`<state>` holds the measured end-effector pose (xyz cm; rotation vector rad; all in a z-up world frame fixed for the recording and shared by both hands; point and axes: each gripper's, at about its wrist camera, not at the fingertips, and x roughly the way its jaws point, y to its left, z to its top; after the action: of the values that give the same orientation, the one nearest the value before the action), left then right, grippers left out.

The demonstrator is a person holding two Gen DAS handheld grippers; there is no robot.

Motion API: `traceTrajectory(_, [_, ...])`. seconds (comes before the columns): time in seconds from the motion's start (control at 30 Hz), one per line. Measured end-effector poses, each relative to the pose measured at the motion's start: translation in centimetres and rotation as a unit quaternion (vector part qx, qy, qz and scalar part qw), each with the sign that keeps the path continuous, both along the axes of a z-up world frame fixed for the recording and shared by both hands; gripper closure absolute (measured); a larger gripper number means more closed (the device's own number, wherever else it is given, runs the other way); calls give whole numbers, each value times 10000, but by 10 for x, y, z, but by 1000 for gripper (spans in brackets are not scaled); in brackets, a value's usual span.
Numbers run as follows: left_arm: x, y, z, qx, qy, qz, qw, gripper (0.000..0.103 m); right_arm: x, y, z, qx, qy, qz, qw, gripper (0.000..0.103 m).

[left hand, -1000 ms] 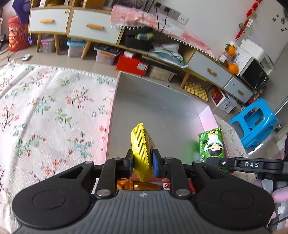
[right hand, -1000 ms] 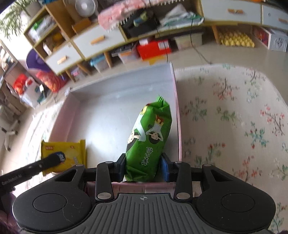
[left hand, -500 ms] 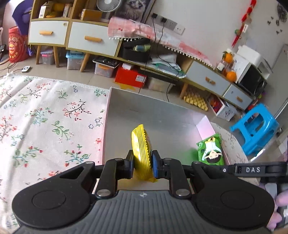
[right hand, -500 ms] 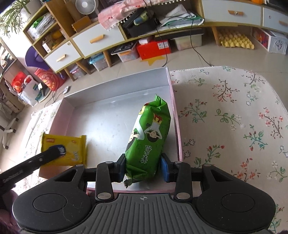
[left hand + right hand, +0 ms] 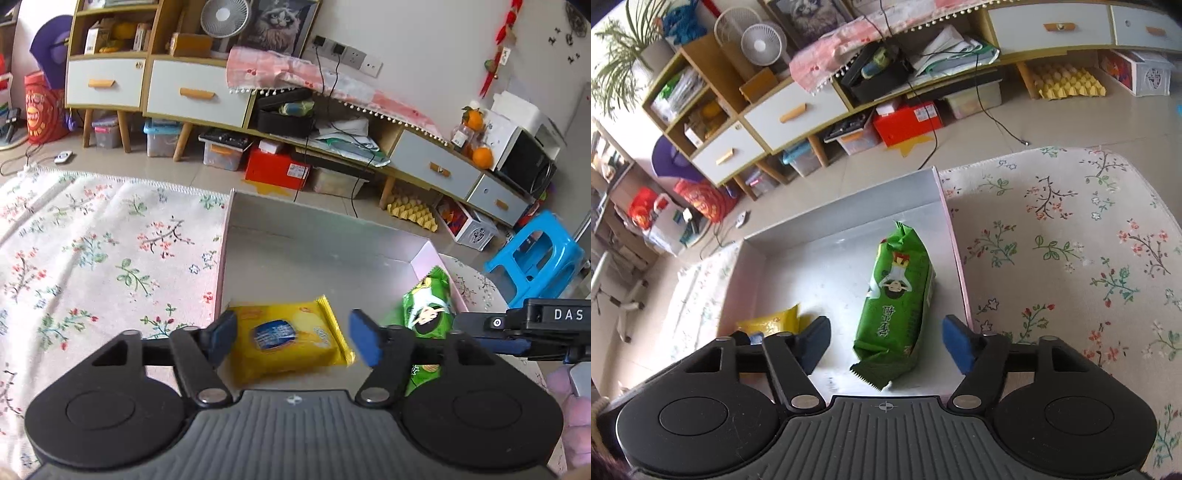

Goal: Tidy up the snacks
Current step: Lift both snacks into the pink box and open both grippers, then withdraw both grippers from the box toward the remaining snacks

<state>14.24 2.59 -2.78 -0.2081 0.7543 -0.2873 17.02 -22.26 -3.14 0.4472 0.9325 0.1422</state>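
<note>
Jaws of your left gripper (image 5: 291, 341) and right gripper (image 5: 886, 343) are opening; flat yellow snack packet (image 5: 288, 341) and green snack bag (image 5: 897, 306) lie free in the grey tray (image 5: 842, 210).

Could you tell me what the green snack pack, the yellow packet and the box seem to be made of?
Green snack pack: glossy printed plastic film, crimped serrated ends. Yellow packet: the same kind of shiny film, zigzag seam. Box: probably cardboard, matte grey inside, thin pink-edged walls.

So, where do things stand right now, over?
Left tongs and right tongs both opening, pads clear of the packs. Yellow pack and green pack lying in the box. Nothing in the way.
</note>
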Motion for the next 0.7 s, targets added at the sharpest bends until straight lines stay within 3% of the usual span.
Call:
traceTrajectory(0.27, [-19, -5, 17, 311, 91, -134, 9994, 12, -23, 0, 13, -16, 142, -40, 9999, 26])
traceTrajectory(0.47, [-39, -1, 27, 525, 177, -185, 9983, 5, -46, 0, 24, 36, 266, -79, 9996, 23])
traceTrajectory(0.7, [-59, 9, 30, 403, 479, -101, 9980, 1, -75, 6, 27, 85, 192, 83, 9997, 22])
